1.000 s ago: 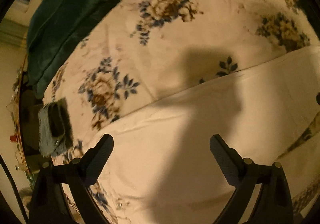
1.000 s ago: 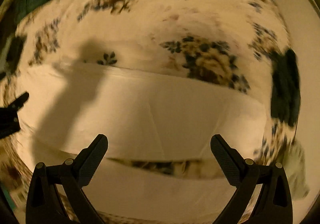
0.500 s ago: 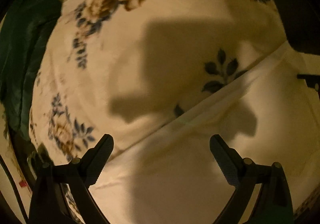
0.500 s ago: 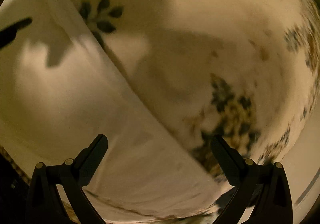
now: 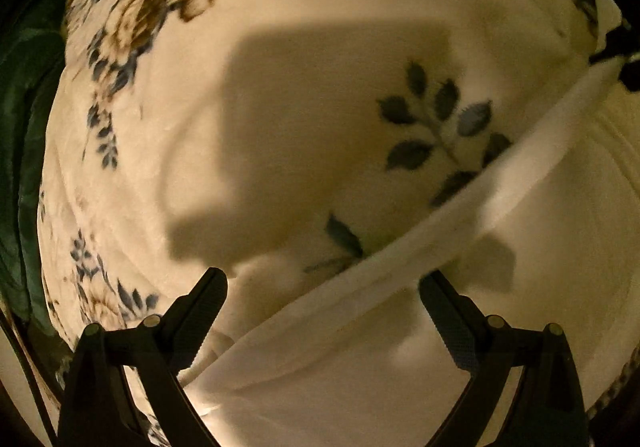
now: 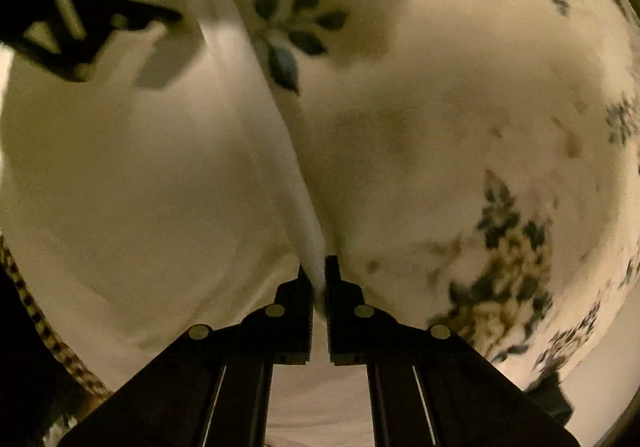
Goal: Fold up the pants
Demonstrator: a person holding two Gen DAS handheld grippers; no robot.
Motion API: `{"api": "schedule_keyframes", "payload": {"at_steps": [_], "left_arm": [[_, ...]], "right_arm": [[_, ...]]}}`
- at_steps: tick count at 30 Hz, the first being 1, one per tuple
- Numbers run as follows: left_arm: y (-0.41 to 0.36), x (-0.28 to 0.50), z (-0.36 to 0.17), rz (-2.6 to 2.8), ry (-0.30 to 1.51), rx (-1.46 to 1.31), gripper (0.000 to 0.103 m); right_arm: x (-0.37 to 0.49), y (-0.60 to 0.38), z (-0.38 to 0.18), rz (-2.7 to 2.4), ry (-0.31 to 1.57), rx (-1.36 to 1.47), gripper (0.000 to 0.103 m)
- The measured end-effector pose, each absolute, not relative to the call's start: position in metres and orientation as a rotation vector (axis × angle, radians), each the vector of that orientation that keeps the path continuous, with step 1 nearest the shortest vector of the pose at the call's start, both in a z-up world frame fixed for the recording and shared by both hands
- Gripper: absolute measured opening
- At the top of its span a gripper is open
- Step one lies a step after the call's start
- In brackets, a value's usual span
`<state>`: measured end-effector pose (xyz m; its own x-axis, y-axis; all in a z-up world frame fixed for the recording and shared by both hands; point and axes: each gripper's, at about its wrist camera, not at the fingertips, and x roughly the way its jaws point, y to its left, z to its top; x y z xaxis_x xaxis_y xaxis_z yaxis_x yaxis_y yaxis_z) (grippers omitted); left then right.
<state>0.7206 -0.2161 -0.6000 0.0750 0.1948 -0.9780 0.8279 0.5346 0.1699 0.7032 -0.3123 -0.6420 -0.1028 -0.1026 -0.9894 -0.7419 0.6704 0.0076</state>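
Right wrist: right gripper (image 6: 319, 271) fingers pinched on pants (image 6: 140, 167) edge | left gripper (image 5: 322, 311) fingers spread wide, holding nothing

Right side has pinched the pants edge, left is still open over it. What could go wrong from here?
The right gripper holds only a thin strip of the pants edge, so a pull may slip it out. The left gripper is open around the edge; lifting now would raise one side only. Closing low might also catch the floral blanket.
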Motion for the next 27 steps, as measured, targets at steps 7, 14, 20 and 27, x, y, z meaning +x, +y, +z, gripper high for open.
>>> {"api": "schedule_keyframes", "payload": {"at_steps": [7,14,20,27], "left_arm": [[-0.231,0.695,-0.601,-0.715,1.46,0.994,0.099],[-0.246,0.664,-0.615,-0.854,1.505,1.012,0.079],[-0.251,0.656,-0.607,-0.849,1.508,0.905,0.015],[-0.225,0.64,-0.56,-0.609,1.426,0.686,0.009]], "right_arm": [[0.672,-0.357,-0.58,0.565,1.431,-0.618,0.004],[0.646,-0.406,-0.549,0.526,1.377,-0.548,0.004],[0.635,-0.363,-0.557,0.49,1.385,-0.557,0.004],[0.619,-0.368,-0.551,0.392,1.383,-0.453,0.004]]}}
